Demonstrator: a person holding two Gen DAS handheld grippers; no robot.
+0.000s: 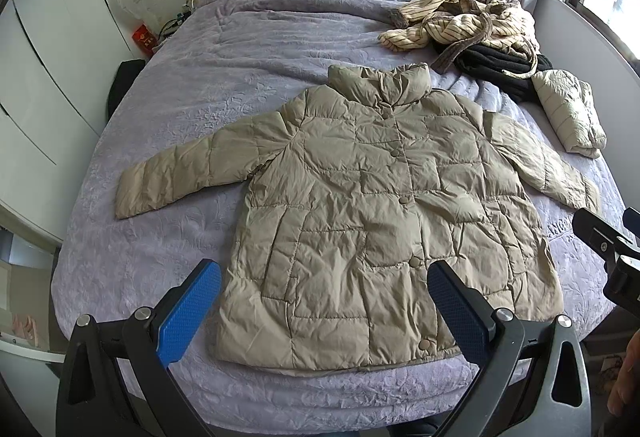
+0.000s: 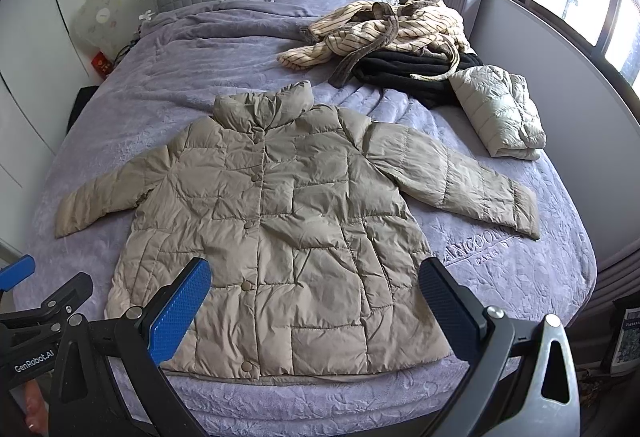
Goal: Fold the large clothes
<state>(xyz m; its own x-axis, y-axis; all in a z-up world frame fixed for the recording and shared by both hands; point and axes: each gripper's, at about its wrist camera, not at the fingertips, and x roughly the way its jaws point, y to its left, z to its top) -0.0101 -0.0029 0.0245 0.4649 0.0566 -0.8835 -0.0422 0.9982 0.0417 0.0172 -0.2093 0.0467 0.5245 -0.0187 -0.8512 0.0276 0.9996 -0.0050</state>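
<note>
Both my left tongs (image 1: 324,311) and right tongs (image 2: 314,307) hang released above the near hem of the puffer coat (image 1: 360,213), spread flat mid-bed (image 1: 180,85), bare cover along its left.

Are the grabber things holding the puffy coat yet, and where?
No, nothing is held. The left gripper and right gripper both hang open above the hem of the tan puffer jacket, which lies flat on the bed.
</note>
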